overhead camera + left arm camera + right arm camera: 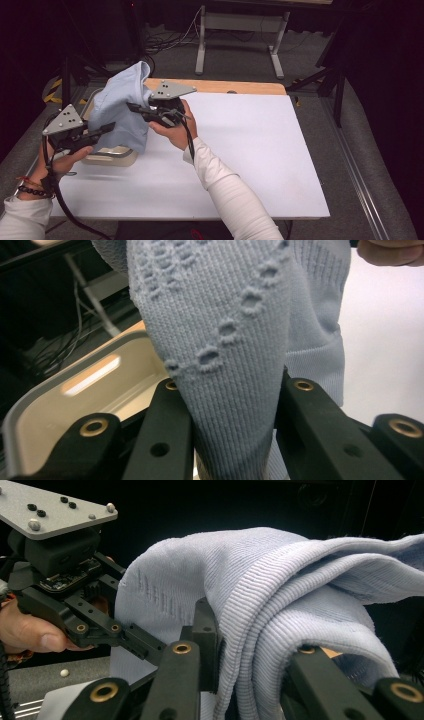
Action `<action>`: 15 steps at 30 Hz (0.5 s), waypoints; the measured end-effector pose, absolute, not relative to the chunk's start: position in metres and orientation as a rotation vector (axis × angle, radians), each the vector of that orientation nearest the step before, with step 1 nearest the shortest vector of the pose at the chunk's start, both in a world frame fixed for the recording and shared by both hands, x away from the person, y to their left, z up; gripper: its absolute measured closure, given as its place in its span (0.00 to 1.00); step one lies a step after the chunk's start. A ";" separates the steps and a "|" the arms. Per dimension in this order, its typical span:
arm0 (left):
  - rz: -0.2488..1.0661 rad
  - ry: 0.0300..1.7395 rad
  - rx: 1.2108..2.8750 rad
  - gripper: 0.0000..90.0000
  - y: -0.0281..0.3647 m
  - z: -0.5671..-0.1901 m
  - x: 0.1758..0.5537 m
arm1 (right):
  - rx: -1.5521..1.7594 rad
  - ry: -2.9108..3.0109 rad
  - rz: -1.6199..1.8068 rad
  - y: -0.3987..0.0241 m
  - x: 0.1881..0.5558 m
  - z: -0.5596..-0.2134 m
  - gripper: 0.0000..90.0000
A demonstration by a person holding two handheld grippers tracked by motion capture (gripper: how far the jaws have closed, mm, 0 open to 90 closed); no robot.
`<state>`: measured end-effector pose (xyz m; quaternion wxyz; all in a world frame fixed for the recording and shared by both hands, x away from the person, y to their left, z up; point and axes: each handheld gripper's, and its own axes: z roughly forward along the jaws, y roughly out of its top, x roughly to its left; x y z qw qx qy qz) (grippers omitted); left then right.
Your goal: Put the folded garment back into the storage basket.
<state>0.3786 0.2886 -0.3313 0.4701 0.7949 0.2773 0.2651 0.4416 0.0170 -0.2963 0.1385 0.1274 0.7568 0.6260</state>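
High view: pale blue knit sweater (pixel 122 107) hangs bunched between my two claws, lifted just above the beige bin (pixel 111 156) at the near left of the table (pixel 260 150).

Handling — soft, light, limp; it sags wherever unsupported and will stretch if I pull the two holds apart. The open eyelet pattern could snag on a jaw edge. Not slippery: the ribbing grips well. Best holds, I judge, are the thick ribbed hem or a doubled fold, not a single thin layer.

Left gripper (pixel 102 131): jaws nearly closed, pinching a gathered fold of the knit on the side toward the bin's front — cloth packed tight between them in the left gripper view.

Right gripper (pixel 135 107): likewise mostly closed, clamped on stacked ribbed folds above the bin's far side.
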 end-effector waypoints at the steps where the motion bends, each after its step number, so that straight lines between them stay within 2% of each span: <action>1: 0.651 0.689 1.945 0.83 0.292 -0.332 0.379 | 0.371 2.190 1.814 0.021 0.443 -0.297 0.85; 15: 0.686 0.784 1.943 0.83 0.317 -0.336 0.386 | 0.398 2.199 1.823 0.059 0.462 -0.303 0.85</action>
